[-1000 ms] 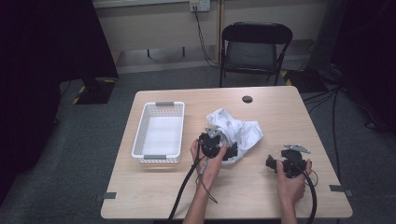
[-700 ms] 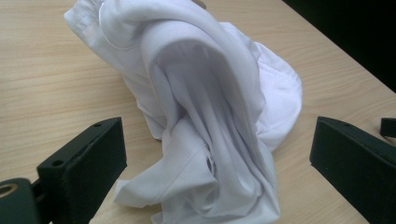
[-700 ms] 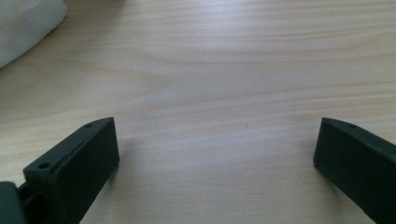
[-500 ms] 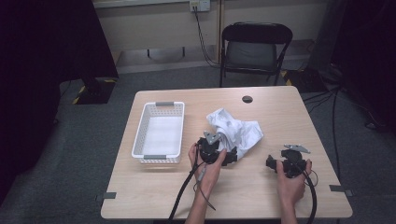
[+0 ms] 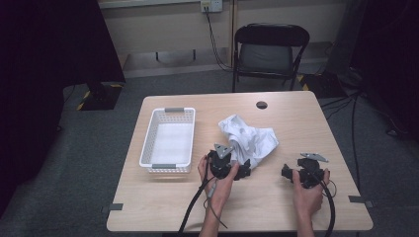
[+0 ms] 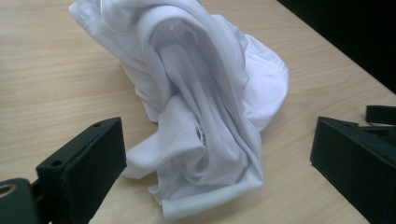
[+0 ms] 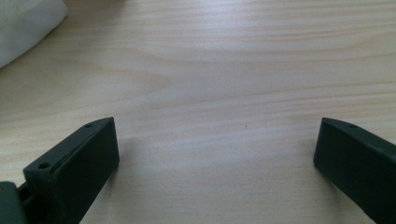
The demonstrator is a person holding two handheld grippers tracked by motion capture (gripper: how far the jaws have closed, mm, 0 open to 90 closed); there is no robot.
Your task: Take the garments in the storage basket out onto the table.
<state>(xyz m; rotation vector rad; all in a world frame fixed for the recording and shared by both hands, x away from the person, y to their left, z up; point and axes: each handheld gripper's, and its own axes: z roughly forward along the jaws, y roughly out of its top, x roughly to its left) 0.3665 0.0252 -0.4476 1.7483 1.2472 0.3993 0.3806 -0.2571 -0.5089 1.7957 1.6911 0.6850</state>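
A crumpled white cloth (image 5: 249, 139) lies on the wooden table (image 5: 296, 123), right of centre. My left gripper (image 5: 243, 171) rests at the cloth's near edge, jaws open. In the left gripper view the cloth (image 6: 205, 102) bulges between the wide-apart jaws of that gripper (image 6: 219, 161), untouched by either. My right gripper (image 5: 286, 171) sits on the table to the right of the cloth, apart from it. Its own view has my right gripper (image 7: 215, 158) open over bare wood, with a corner of the cloth (image 7: 23, 28) at the upper left.
A white perforated basket (image 5: 169, 139) stands empty on the table's left part. A round cable hole (image 5: 262, 104) is near the far edge. Behind the table stands a black folding chair (image 5: 269, 49). Black cables trail from both grippers over the near edge.
My left gripper has drawn back a little toward the near edge and now sits at the cloth's near side. The right gripper has stayed put.
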